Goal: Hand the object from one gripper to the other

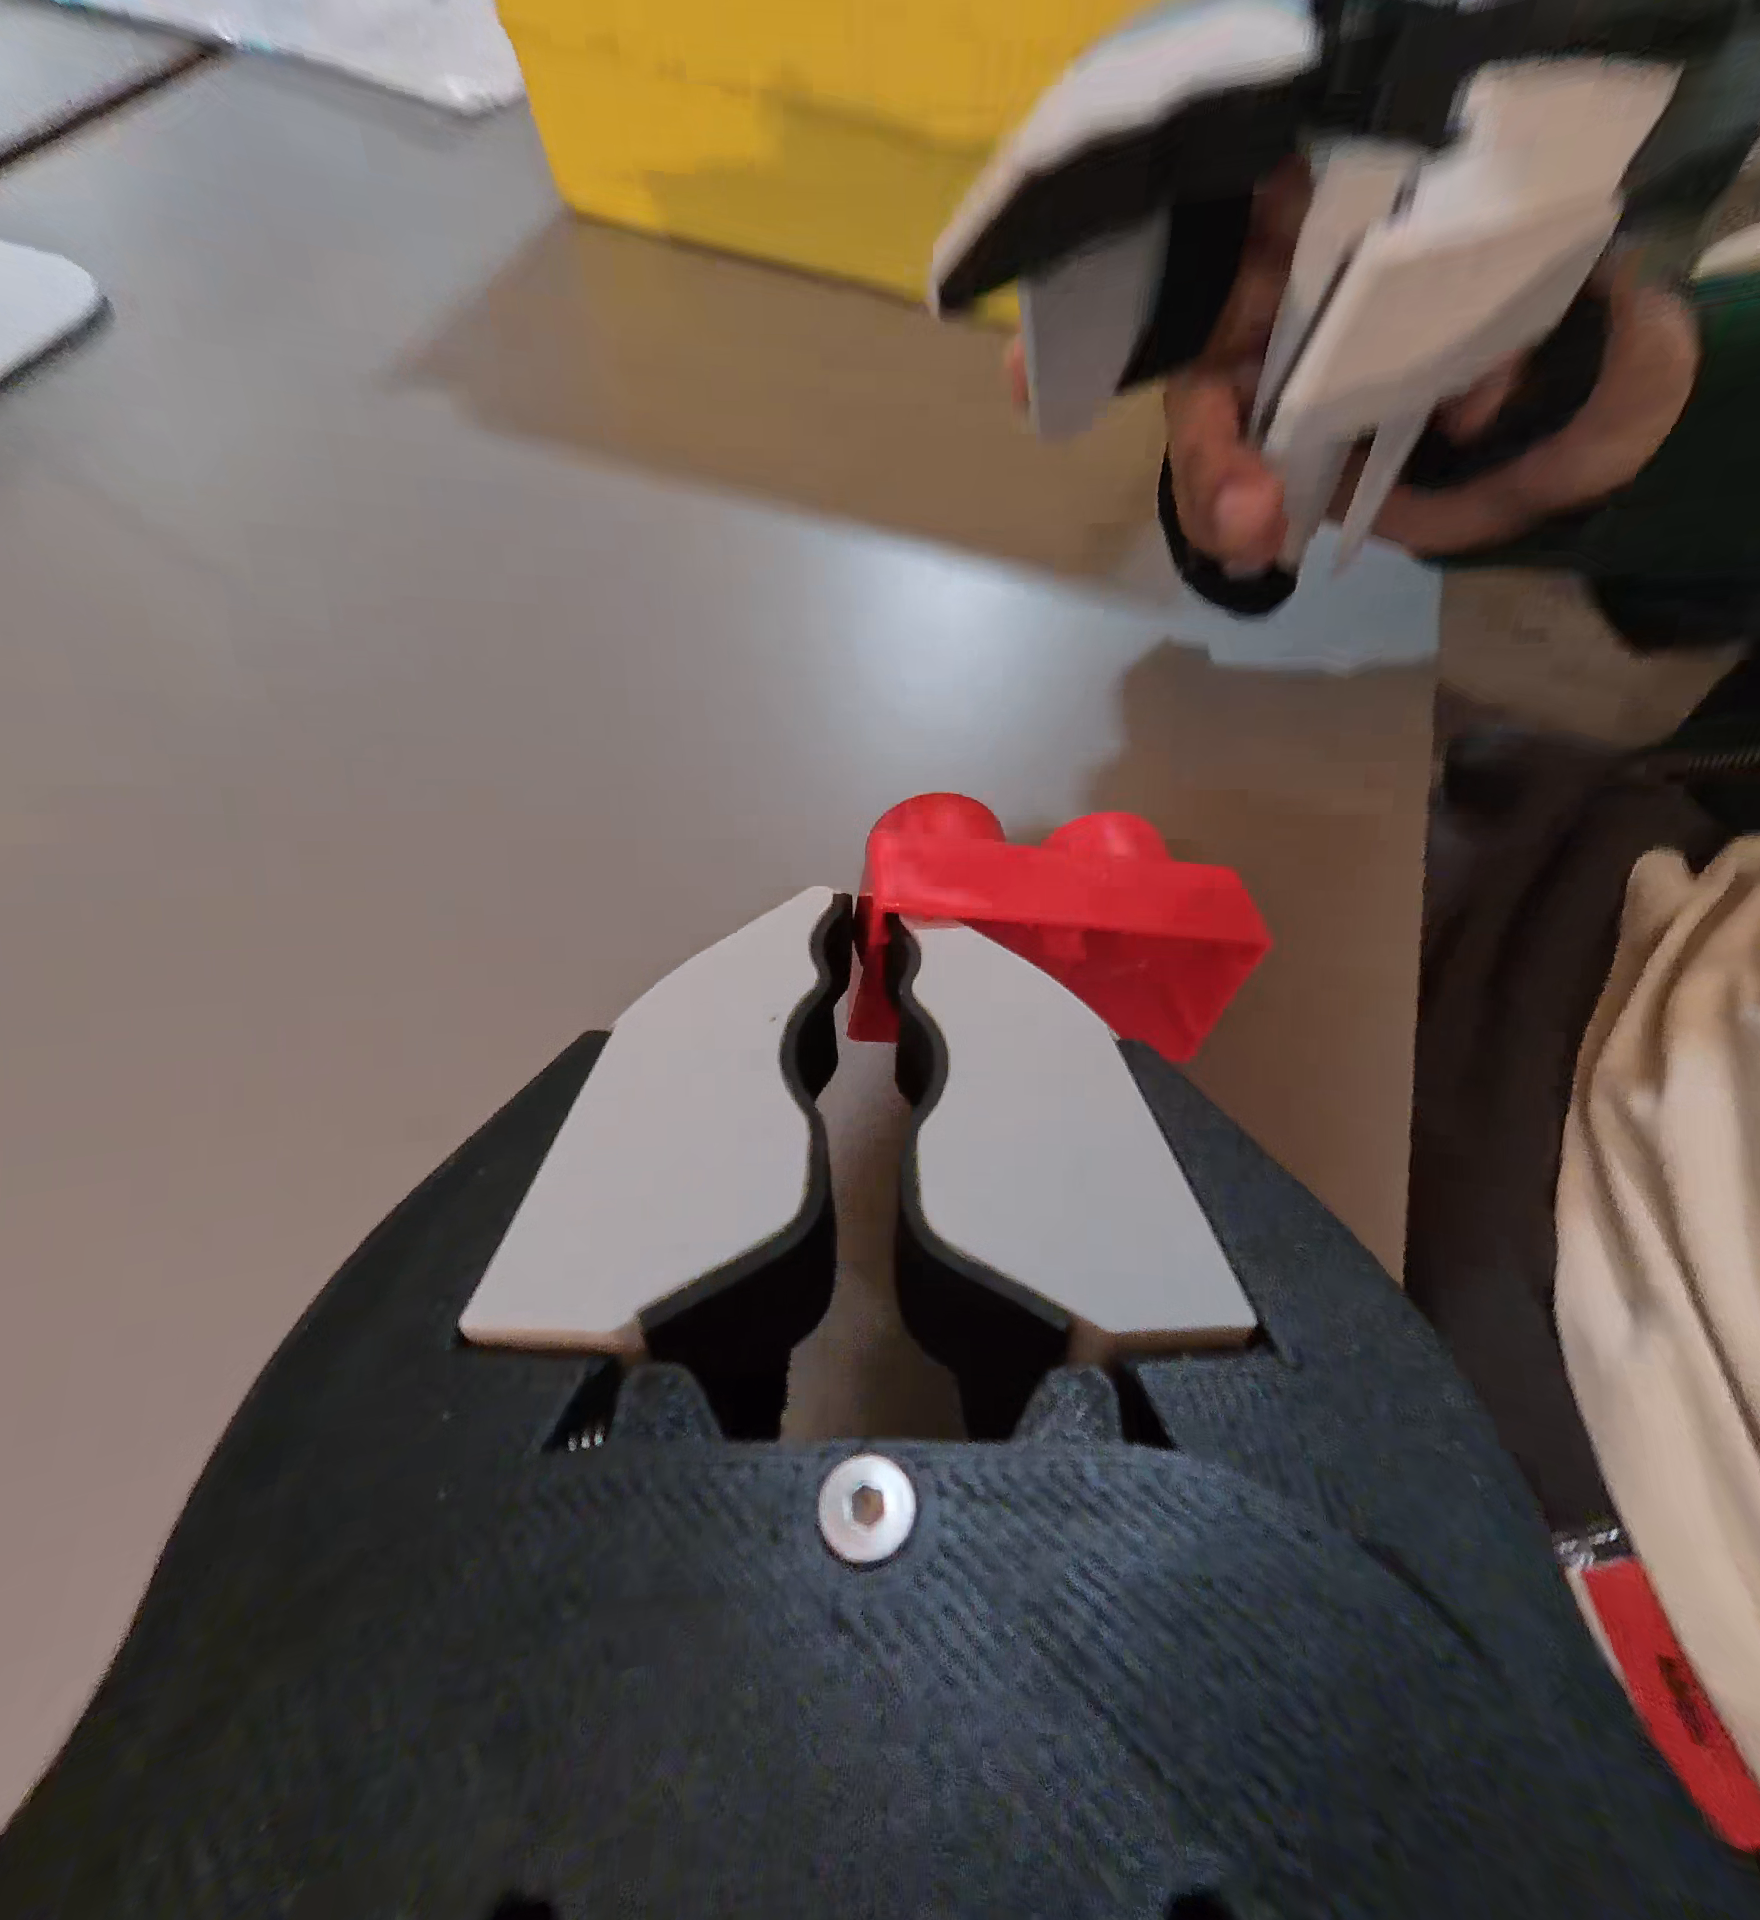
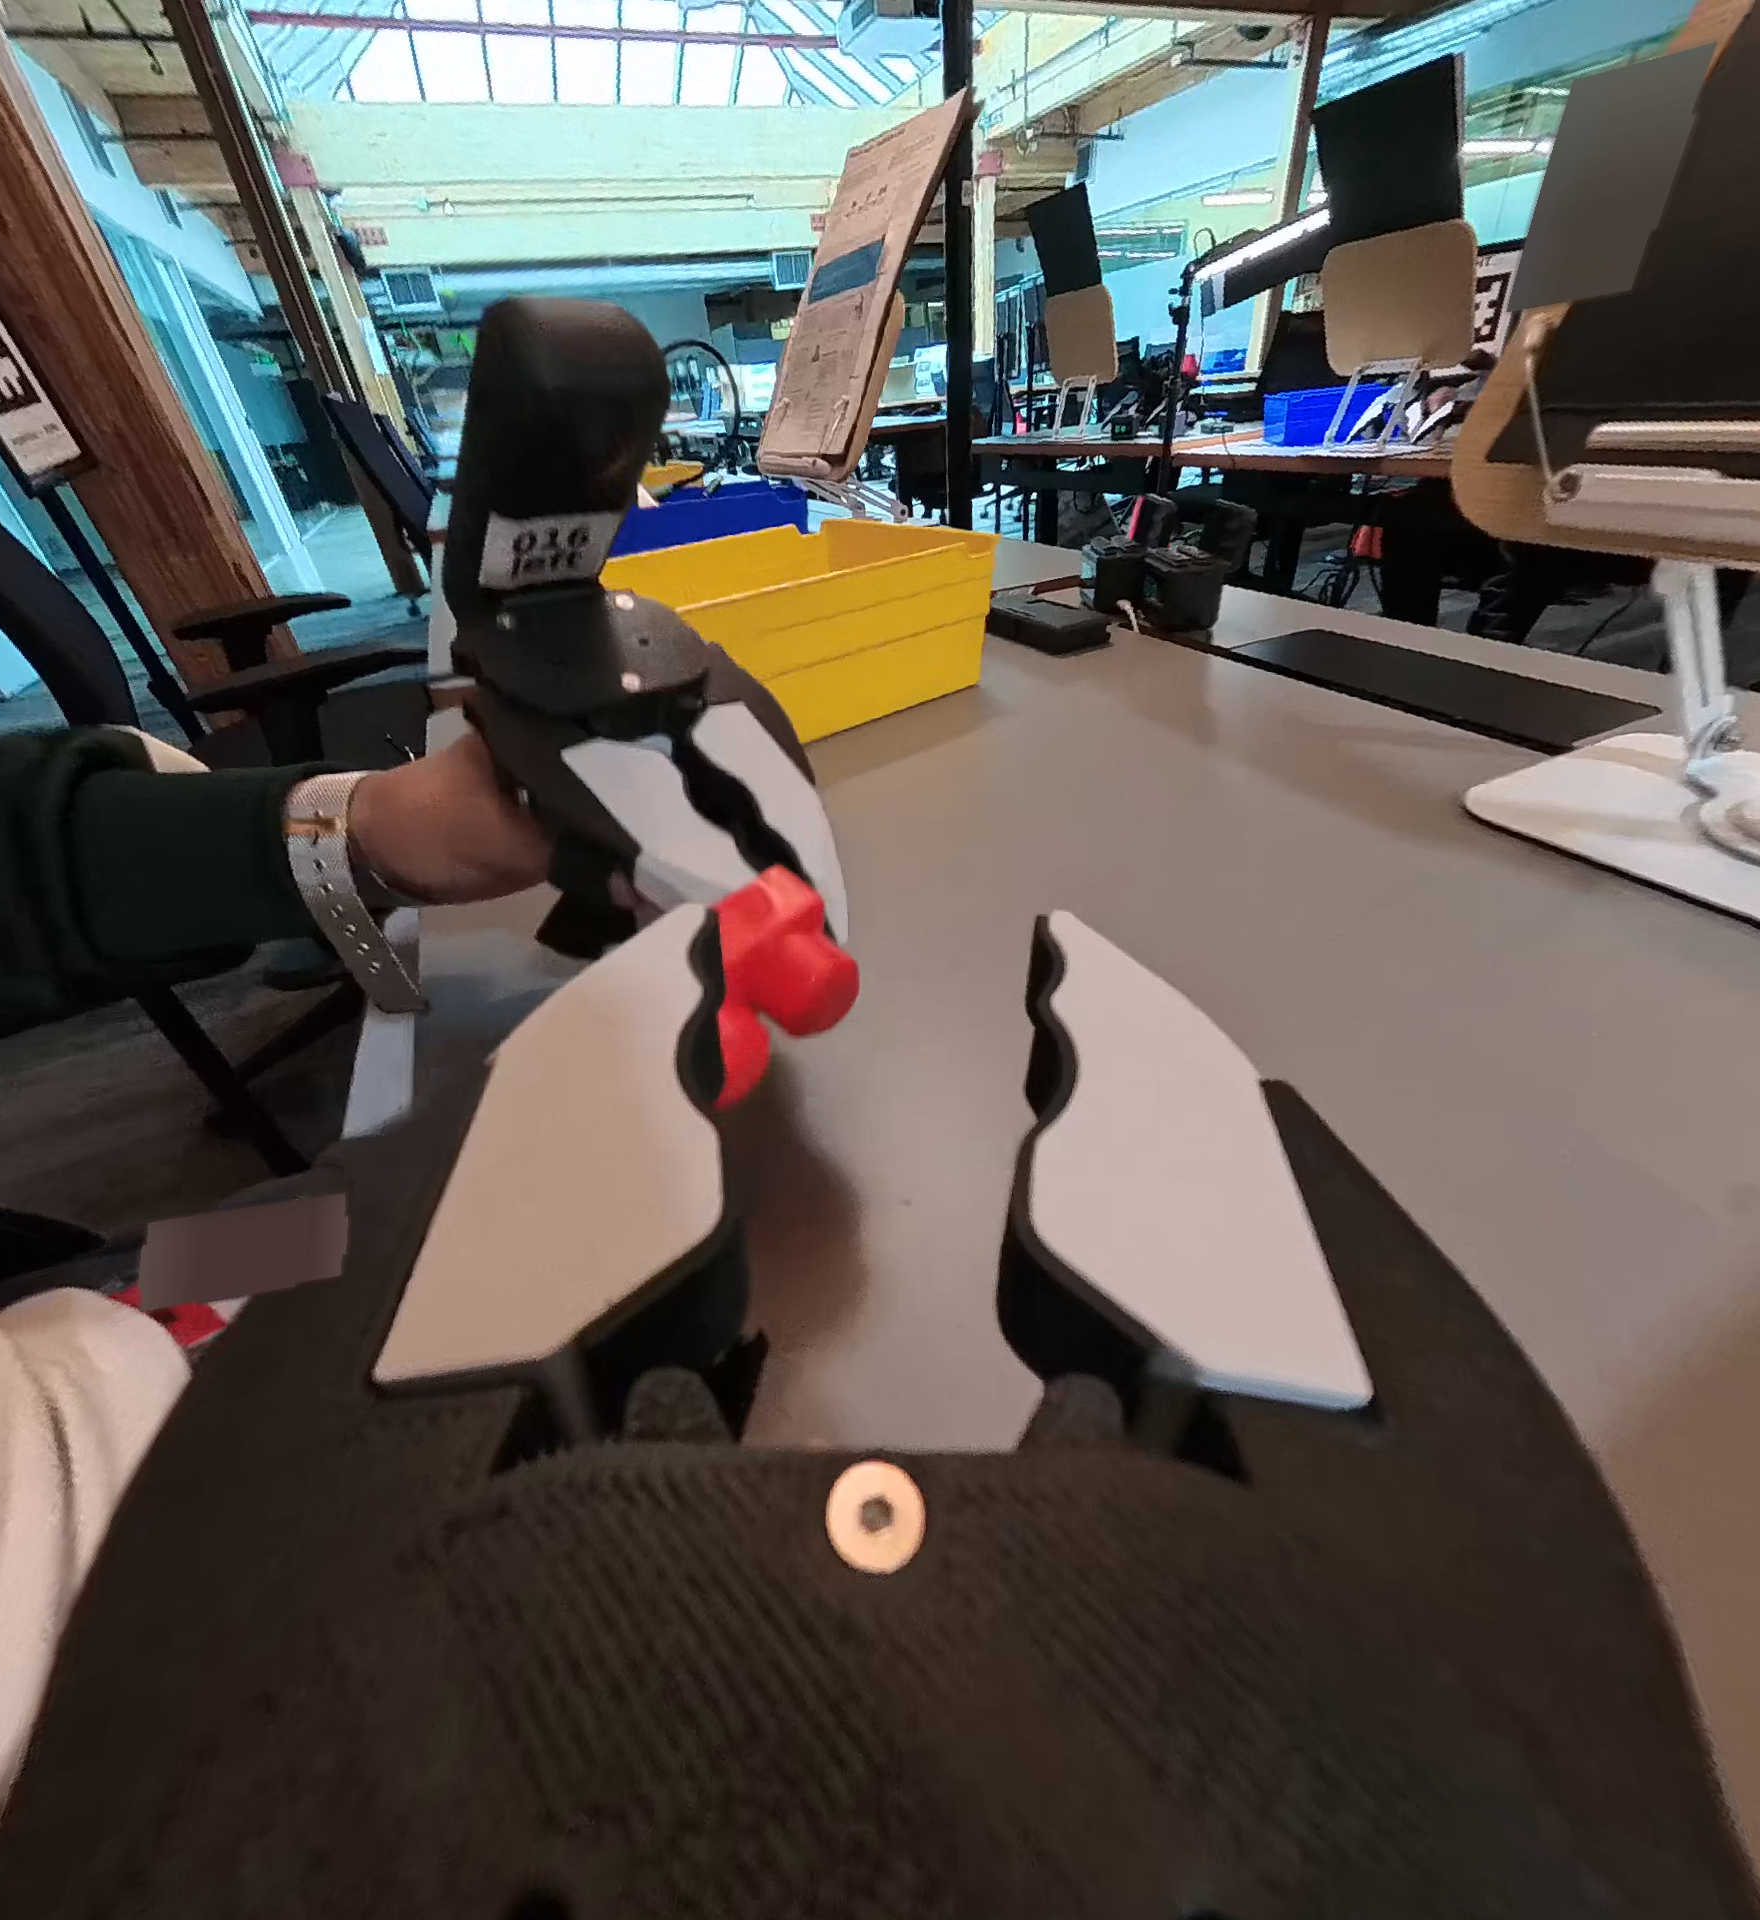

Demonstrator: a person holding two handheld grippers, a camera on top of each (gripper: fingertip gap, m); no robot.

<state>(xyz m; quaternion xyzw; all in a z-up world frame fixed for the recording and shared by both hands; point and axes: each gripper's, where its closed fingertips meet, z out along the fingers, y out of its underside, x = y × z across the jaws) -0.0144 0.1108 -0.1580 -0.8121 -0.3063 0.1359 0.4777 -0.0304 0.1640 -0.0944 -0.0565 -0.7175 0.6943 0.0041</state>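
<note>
Jutting sideways from the left gripper [image 1: 871,940], the red brick [image 1: 1073,914] is pinched by one edge between its nearly closed fingertips, held above the grey table [image 1: 440,675]. Nearby, the right gripper [image 2: 871,935] is spread wide and empty; a yellow bin [image 2: 834,613] sits behind.

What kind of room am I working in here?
Likely an open-plan workshop or lab office: rows of desks with monitors behind, storage bins such as the yellow bin on your grey table, office chairs, and skylights overhead.
</note>
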